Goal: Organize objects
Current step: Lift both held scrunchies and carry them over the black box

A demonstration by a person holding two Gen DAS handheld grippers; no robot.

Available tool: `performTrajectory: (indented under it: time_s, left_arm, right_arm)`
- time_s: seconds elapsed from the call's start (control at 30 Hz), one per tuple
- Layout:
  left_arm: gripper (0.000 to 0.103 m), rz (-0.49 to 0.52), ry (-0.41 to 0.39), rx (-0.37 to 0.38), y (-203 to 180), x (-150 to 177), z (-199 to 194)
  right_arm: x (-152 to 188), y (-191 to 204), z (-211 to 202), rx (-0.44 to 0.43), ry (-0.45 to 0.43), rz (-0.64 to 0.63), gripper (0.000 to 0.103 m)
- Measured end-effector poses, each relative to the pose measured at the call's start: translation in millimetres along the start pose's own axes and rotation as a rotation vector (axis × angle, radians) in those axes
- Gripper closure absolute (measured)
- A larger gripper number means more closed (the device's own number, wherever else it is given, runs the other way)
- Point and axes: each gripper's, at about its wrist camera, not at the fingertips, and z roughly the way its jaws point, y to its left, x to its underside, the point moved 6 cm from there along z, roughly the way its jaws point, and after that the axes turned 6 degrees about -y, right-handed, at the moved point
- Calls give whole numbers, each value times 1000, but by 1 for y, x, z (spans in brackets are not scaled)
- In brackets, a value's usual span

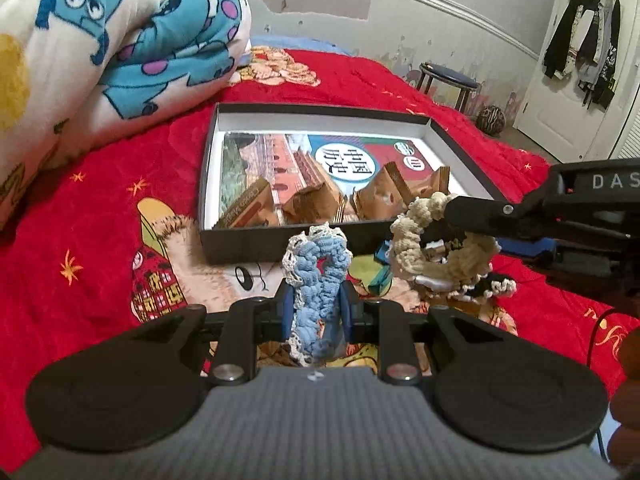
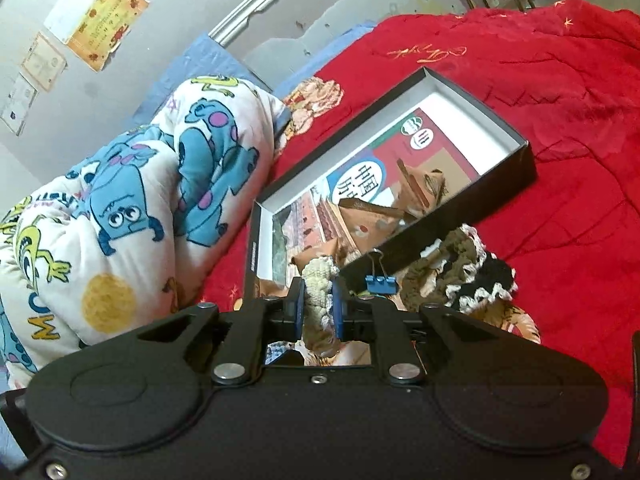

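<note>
While the black box point(image 1: 460, 152) already holds a booklet and brown paper packets, the left gripper point(image 1: 316, 312) is clamped on a blue scrunchie point(image 1: 318, 276) and the right gripper point(image 2: 318, 308) on a beige scrunchie point(image 1: 416, 240), both short of the box, with seemingly a dark scrunchie point(image 2: 480, 276) and blue binder clip point(image 2: 380, 282) left on the bedspread point(image 1: 100, 208).
</note>
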Motion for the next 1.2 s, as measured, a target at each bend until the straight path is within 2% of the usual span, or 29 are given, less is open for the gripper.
performTrajectory:
  time_s: [0.43, 0.53, 0.73, 0.87, 0.97, 1.03, 1.13, 1.2]
  left_arm:
    - [76, 43, -44, -27, -4, -16, -7]
    - [76, 68, -47, -66, -5, -21, -10]
    - [76, 119, -60, -75, -8, -35, -14]
    - [76, 119, -55, -92, -5, -36, -13]
    - [76, 159, -55, -108, 0, -35, -13]
    - [76, 152, -73, -97, 3, -38, -15]
    - [76, 126, -124, -77, 8, -49, -19]
    - [76, 140, -171, -89, 9, -58, -21]
  right_arm:
    - [-13, 8, 4, -30, -56, -24, 88]
    - [-17, 11, 4, -54, -72, -24, 88]
    - [-23, 17, 1, -97, -89, -20, 88]
    - [-26, 19, 2, -115, -100, -22, 88]
    - [-30, 27, -2, -173, -131, -38, 88]
    - [-34, 37, -5, -219, -146, -69, 88]
    - [-37, 50, -6, -248, -164, -117, 88]
    - [-39, 52, -4, -251, -171, -121, 88]
